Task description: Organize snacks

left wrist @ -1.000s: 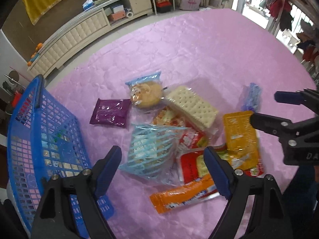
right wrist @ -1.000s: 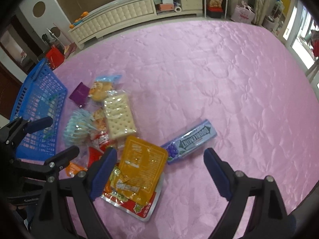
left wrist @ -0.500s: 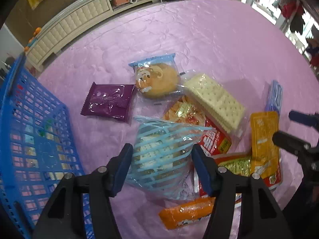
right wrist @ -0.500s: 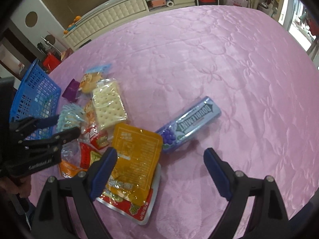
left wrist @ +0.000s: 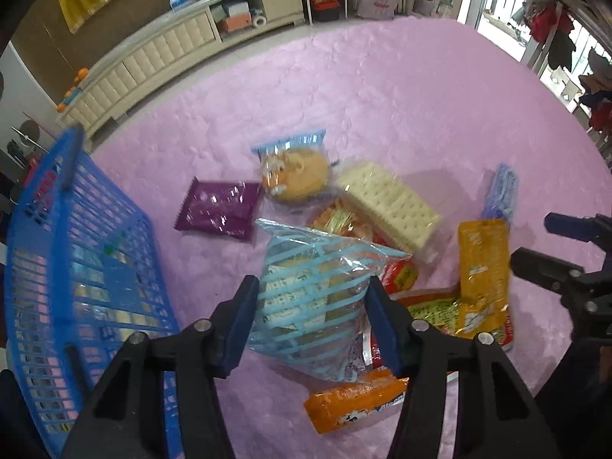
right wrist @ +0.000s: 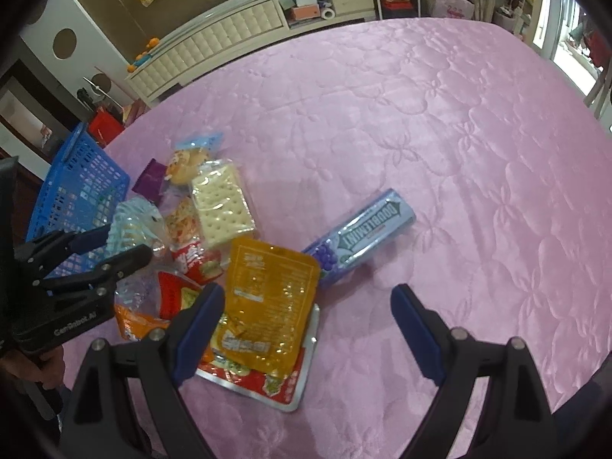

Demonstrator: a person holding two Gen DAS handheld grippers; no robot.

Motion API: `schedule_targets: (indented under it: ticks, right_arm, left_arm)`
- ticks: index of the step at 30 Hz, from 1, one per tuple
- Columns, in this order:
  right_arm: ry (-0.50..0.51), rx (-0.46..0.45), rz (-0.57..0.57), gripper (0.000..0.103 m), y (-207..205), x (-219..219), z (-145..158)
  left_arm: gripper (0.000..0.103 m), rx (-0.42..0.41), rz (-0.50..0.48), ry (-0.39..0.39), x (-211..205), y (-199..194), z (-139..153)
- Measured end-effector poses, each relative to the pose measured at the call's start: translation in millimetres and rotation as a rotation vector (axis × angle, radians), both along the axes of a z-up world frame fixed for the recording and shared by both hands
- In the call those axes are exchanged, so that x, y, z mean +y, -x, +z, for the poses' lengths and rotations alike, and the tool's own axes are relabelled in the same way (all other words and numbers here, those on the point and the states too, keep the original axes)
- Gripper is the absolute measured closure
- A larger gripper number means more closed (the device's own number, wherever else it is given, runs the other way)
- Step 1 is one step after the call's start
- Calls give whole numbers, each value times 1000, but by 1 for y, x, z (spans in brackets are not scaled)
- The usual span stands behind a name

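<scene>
A clear bag with light-blue stripes (left wrist: 310, 290) sits between the blue pads of my left gripper (left wrist: 311, 313). The jaws are closing and both pads touch the bag's sides. The blue basket (left wrist: 76, 267) stands just left of it. My right gripper (right wrist: 306, 294) is open and hangs above the table, with a yellow pouch (right wrist: 267, 298) by its left finger and a Doublemint gum pack (right wrist: 367, 233) beyond. Nothing is between its fingers. The right wrist view shows the left gripper (right wrist: 124, 243) at the far left, around the striped bag (right wrist: 134, 222).
Other snacks lie in a pile on the pink quilted cloth (right wrist: 440, 134): a purple packet (left wrist: 218, 210), a wrapped bun (left wrist: 294, 172), crackers (left wrist: 386, 202), red packets (right wrist: 264, 378) and an orange bar (left wrist: 355, 401). A low cabinet (right wrist: 229, 34) stands beyond the table.
My left gripper came down over the striped bag and its jaws narrowed until the pads met the bag's sides. The right gripper stayed open and hardly shifted.
</scene>
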State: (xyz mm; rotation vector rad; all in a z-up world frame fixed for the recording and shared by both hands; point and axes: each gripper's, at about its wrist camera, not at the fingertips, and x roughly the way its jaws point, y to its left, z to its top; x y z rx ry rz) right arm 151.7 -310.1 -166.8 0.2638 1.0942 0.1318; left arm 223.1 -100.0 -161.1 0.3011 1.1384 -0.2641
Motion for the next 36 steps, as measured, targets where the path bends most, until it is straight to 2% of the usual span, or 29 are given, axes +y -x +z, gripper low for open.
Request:
schedule_targets:
  ticks: [5,9,15,22,25,27,28,29,30,34,36]
  right_arm:
    - [-83,48,-17,12,-5,-12,2]
    - [-104,101,-14,12,-13,-12,-3]
    - [-103,156,0,12,-22,2,-17]
    - [-29,193,56,12,-43,30,-26]
    - [4,202,66,22,-50,38,-29]
    - [62,201,80,37,-52,44,-27]
    - [60,201,89,40,-52,45,-26]
    - [44,204,95,51,-51,45,-26]
    - [32,201,96,55,-49,45,-25]
    - [28,175,98,65,-41,45,-17]
    - [5,155,102,75,-36,42,-10]
  left_arm:
    - [49,-50,-5,35,-1,13,31]
    - [49,-60,-12,47,-3,16,41]
    - [49,-22,6,50,-4,14,25]
    - [49,8,34,73,6,21,14]
    - [49,11,44,78,11,22,14]
    - [49,12,50,84,14,21,14]
    - [49,11,52,87,15,22,14]
    - [49,11,52,89,16,22,14]
    - [49,10,54,93,17,22,15]
    - [49,6,55,109,19,25,17]
    - [49,3,55,114,19,27,19]
